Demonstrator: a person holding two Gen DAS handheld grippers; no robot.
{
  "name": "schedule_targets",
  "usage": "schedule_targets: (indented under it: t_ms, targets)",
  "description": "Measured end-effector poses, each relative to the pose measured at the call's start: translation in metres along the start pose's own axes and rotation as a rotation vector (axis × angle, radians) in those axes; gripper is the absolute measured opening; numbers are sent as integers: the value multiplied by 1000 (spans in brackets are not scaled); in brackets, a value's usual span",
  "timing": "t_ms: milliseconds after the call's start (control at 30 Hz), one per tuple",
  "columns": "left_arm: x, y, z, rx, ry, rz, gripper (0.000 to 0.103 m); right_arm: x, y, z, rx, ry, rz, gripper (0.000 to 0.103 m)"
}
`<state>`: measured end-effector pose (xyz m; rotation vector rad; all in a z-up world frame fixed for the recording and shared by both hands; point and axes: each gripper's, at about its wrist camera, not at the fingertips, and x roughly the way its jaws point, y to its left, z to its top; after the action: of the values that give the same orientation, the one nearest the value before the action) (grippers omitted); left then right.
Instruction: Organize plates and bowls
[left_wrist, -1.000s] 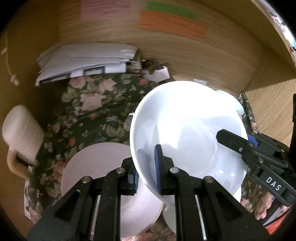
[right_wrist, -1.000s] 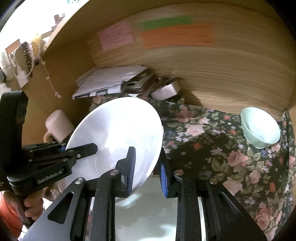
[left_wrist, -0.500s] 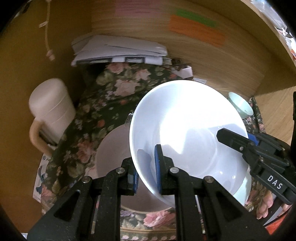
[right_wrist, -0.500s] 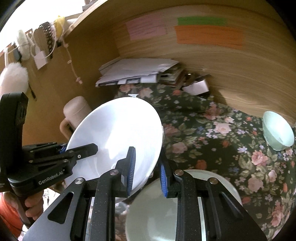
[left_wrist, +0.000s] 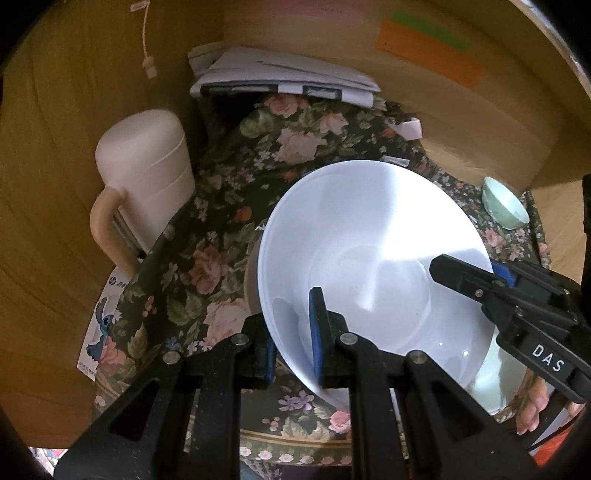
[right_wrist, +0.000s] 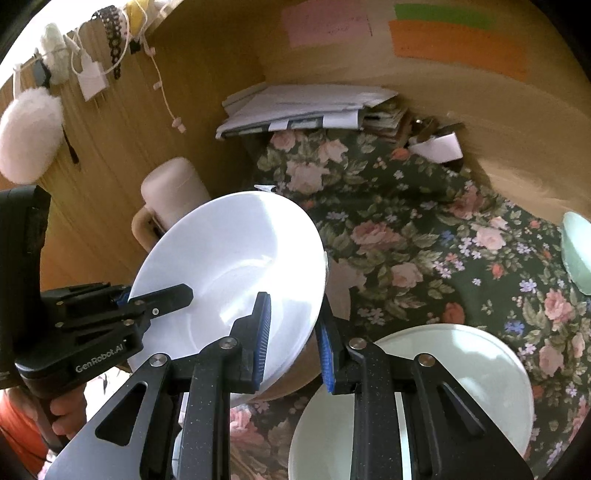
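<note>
a dark floral tablecloth (right_wrist: 424, 236) covers the surface. on it sit a pale green plate (right_wrist: 461, 373) at the near edge, a small mint bowl (left_wrist: 504, 202) far right, a cream lidded jug (left_wrist: 144, 184) at left, and stacked papers (right_wrist: 295, 107) at the back.

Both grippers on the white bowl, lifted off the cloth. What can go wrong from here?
1. The white bowl is tilted and held only by thin rim pinches from the left gripper and the right gripper; if the hands pull apart or twist, it may slip.
2. The pale plate lies right beneath; a drop could chip both.
3. The cream jug stands close on the left; a swing that way might knock it.
</note>
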<state>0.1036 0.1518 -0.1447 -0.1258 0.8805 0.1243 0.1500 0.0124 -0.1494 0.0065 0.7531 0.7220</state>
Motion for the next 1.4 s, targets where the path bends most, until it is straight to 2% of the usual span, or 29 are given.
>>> schedule_targets:
  t_ms: [567,900,1133,1233,1400]
  targets:
    - [25,-1,-7,31,22,23,15,28,-9,-7,-12,84,-5,22]
    - [29,-3,-6,55,14,53,15,22,-9,-5,-58,87,-9,21]
    - [34,-5,-2,70,14,74,15,19,-9,-5,-53,80,-12,22]
    - [38,-3,-1,62,19,75,15,17,-9,-5,-62,70,-46,22]
    - [40,-5,2,63,7,80,16,19,-15,-6,-51,80,-37,23]
